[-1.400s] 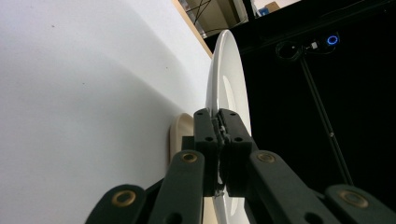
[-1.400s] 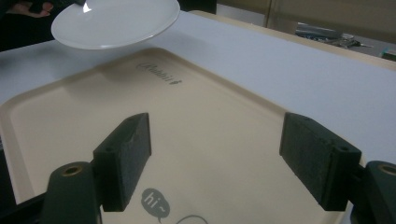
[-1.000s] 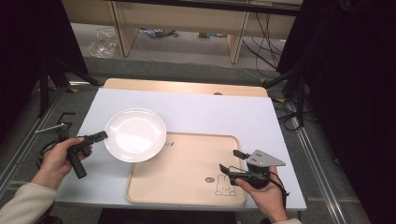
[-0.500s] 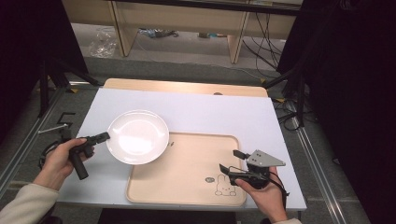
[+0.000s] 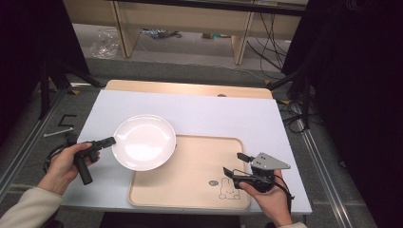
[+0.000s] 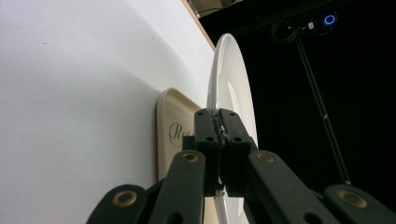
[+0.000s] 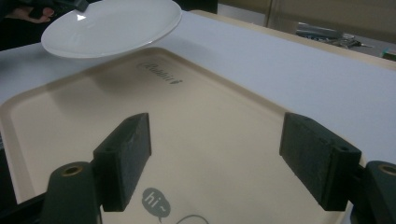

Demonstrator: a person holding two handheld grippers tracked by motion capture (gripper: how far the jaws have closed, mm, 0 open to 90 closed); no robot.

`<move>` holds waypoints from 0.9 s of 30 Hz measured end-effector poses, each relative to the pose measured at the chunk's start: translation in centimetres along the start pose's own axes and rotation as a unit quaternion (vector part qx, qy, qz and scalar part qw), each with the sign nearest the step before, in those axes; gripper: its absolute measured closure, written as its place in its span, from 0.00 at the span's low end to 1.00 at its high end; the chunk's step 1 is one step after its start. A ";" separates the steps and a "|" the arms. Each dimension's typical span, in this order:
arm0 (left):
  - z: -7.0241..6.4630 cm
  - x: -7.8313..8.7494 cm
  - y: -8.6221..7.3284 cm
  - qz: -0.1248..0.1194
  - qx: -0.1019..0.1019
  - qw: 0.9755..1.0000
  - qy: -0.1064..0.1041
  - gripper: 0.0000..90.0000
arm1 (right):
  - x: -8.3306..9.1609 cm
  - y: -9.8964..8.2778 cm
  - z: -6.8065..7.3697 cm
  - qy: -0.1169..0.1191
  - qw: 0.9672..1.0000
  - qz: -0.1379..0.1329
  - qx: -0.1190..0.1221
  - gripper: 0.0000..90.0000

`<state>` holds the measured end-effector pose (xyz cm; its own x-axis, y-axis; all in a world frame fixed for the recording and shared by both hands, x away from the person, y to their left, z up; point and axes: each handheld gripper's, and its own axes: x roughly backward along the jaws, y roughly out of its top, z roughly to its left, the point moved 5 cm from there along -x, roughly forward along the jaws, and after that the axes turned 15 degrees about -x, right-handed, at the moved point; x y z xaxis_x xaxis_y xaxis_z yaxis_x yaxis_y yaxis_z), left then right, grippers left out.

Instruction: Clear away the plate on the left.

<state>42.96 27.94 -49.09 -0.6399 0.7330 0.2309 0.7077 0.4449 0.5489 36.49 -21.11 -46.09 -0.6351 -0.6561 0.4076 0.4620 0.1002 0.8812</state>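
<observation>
Left gripper [image 5: 110,141] has the white plate [image 5: 145,142] pinched by its rim, jaws clamped tight on the edge, as the left gripper view [image 6: 219,122] shows. The plate hangs lifted and tilted over the far-left corner of the beige tray [image 5: 190,173], part of it out past the tray's edge above the white table [image 5: 228,116]. At the tray's near-right corner, beside the rabbit print [image 5: 229,190], the right gripper [image 5: 231,169] waits, jaws spread wide with nothing between them.
</observation>
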 end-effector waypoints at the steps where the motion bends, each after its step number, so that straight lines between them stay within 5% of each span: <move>1: 0.0 0.0 0.0 0.000 0.000 1.000 0.000 0.97 | 0.0 0.0 0.0 0.000 1.000 0.000 0.000 0.29; 25: -0.6 -0.8 -0.8 0.011 0.004 1.000 -0.015 0.96 | -0.1 0.0 0.0 0.002 1.000 -0.003 -0.002 0.29; 27: -0.6 -0.9 -0.9 0.026 0.001 1.000 -0.009 0.96 | -0.1 0.0 0.0 0.002 1.000 -0.003 -0.002 0.29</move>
<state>42.66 26.55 -49.29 -0.5963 0.7647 0.2441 0.7404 0.4065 0.5353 36.54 -20.99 -46.15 -0.6356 -0.6592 0.4018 0.4603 0.0943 0.8827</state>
